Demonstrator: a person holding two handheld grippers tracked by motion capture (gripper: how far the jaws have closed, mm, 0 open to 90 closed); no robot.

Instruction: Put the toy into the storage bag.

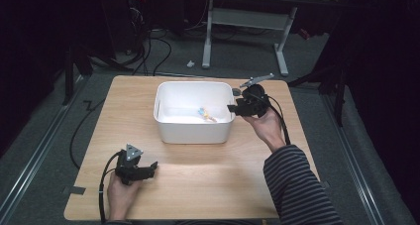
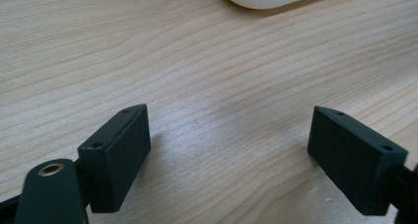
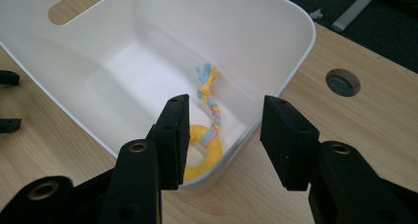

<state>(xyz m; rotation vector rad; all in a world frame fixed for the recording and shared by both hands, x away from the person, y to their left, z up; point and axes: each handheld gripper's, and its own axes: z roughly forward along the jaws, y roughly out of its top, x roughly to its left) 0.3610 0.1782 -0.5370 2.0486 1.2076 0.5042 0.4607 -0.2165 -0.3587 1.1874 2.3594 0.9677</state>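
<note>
A light wooden table (image 1: 198, 185) carries a white bin (image 1: 194, 131) set a little back of its middle, and the person's two arms come in from the near edge. The right arm, in a striped sleeve (image 1: 297, 185), reaches forward and to the left so that the right hand (image 1: 265, 126) holds the right gripper (image 1: 233, 107) at the bin's right rim, its nose pointing left and down over the wall. In the right gripper view the right gripper (image 3: 224, 135) has its jaws parted to a middling gap with nothing between them, one jaw over the inside of the bin and the other over the rim and table outside. The left hand (image 1: 119, 193) sits near the table's front left, well apart from the bin, holding the left gripper (image 1: 154, 165) low over the bare wood and pointing right. In the left gripper view the left gripper (image 2: 229, 150) stands wide, jaws far apart and empty, just above the table top, with the bin's rounded base at the top edge. Inside the bin, on the floor near its right wall, lies a small toy (image 3: 204, 135): a yellow ring with a braided tail of yellow, pink and blue strands, knotted and ending in a frayed tuft. In the right gripper view its long axis runs from the ring, nearest the gripper, away toward the bin's middle, tuft end farthest. In the high view the toy (image 1: 207, 114) lies aslant, close to the right wall.
</note>
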